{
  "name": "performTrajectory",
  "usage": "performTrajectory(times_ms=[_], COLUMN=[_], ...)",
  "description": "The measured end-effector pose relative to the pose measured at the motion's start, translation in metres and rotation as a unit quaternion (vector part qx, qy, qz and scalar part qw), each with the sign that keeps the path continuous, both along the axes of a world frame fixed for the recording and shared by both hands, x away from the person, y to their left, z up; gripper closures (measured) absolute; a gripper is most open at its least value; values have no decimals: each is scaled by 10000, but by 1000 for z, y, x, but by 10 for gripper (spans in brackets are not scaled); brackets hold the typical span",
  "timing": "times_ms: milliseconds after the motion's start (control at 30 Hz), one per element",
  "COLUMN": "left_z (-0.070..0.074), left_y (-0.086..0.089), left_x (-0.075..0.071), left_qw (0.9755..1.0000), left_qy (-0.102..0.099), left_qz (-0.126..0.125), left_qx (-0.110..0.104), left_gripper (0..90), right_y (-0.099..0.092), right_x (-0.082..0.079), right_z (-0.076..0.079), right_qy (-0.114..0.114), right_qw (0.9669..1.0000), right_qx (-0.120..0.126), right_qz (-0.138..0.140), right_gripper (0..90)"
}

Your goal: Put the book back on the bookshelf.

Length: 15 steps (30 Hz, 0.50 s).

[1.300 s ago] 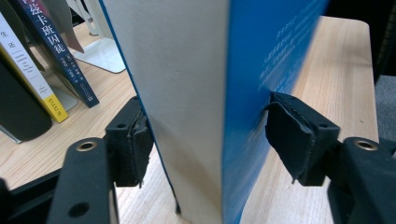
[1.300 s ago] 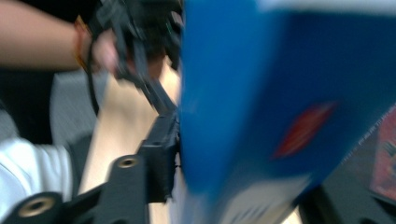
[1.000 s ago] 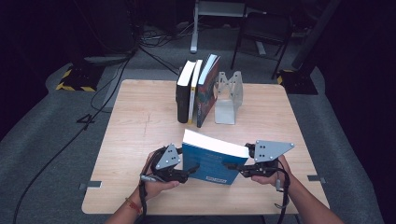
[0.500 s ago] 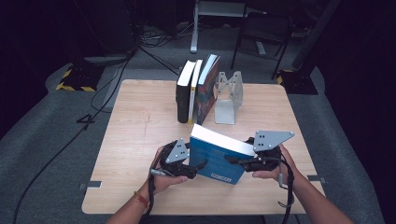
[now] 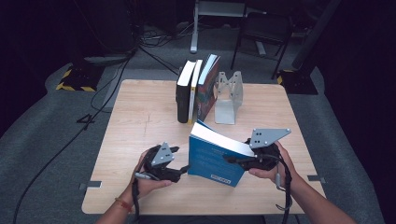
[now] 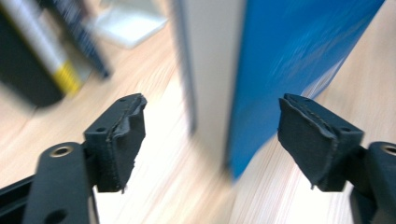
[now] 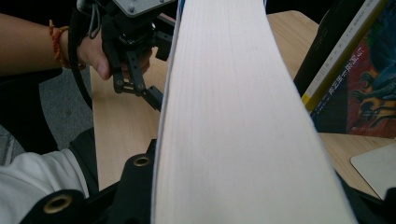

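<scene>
High view: right gripper [image 5: 232,159] clamps the blue book [image 5: 215,158] upright for shelving; left gripper [image 5: 183,169], jaws just opened, stands clear.

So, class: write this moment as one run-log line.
left gripper: open, beside book | right gripper: shut on blue book, upright on table | three books and bookend behind

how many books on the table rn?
4. Three stand in a row against the metal bookend: black book, thin yellow-spined book, colourful-cover book. The blue book stands near the front edge, clamped by the right gripper. None looks hidden.
</scene>
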<state>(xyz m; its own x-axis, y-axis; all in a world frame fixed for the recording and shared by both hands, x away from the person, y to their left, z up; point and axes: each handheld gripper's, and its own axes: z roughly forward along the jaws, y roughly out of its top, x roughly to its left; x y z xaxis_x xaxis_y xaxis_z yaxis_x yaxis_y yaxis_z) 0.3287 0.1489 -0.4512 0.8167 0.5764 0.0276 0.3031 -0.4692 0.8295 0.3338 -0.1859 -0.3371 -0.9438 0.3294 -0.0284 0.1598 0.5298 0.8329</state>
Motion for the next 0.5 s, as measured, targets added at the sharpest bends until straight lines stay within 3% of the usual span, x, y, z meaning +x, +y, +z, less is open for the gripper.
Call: performTrajectory(times_ms=[100,133,167,200,233,500], left_z=[-12,-12,-20,-20,-26,-40], left_y=[25,25,39,39,49,66], left_x=[-1,-1,-2,-2,-2,-1], left_qw=[9989,9989,9973,9973,9956,9922], left_qy=[243,243,376,376,453,738], left_qz=[351,351,534,534,705,963], left_qx=[193,193,328,328,417,292], left_gripper=[209,209,207,203,203,198], right_y=[-2,-4,-6,-6,-8,-26], right_x=[1,1,2,2,2,5], right_z=[5,7,8,8,10,20], right_qy=[6,22,33,33,39,63], right_qw=[9999,9999,9998,9998,9997,9982], right_qx=[-77,-79,-73,-73,-104,-206], right_qz=[-67,-105,-155,-155,-197,-567], right_gripper=[607,608,608,608,608,610])
